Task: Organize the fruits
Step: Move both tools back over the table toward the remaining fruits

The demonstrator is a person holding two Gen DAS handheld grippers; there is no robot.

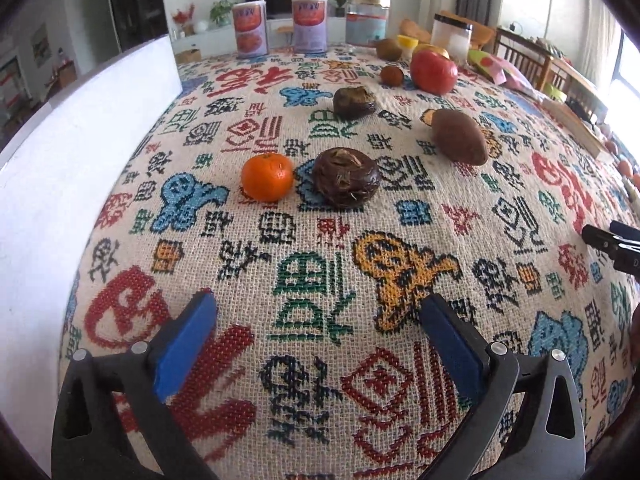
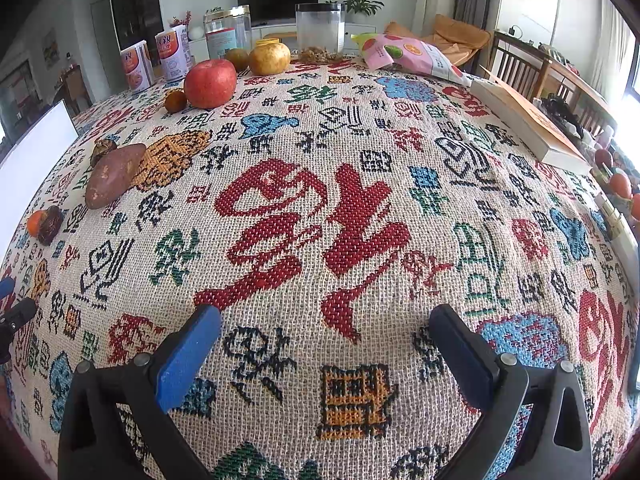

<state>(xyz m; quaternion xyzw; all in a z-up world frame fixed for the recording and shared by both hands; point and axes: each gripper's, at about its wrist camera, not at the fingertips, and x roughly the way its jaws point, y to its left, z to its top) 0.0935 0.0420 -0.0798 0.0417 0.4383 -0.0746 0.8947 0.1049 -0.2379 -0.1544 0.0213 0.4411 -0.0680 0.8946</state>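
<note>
The left claw (image 1: 318, 316) is spread wide above the woven tablecloth (image 1: 320, 264) of the table, and nothing is between its blue pads (image 1: 184, 344). Taking the mandarin (image 1: 267, 177) as landmark: a dark brown water chestnut (image 1: 346, 178) lies just beside it on its right, almost touching. A second water chestnut (image 1: 354, 101) lies farther back and to the right. The sweet potato (image 1: 459, 136) lies well to the right of the mandarin. The red apple (image 1: 433, 71) stands far behind it, with a small brown fruit (image 1: 391, 75) just left of the apple. The right claw (image 2: 325, 330) is also spread wide over bare cloth, holding nothing.
</note>
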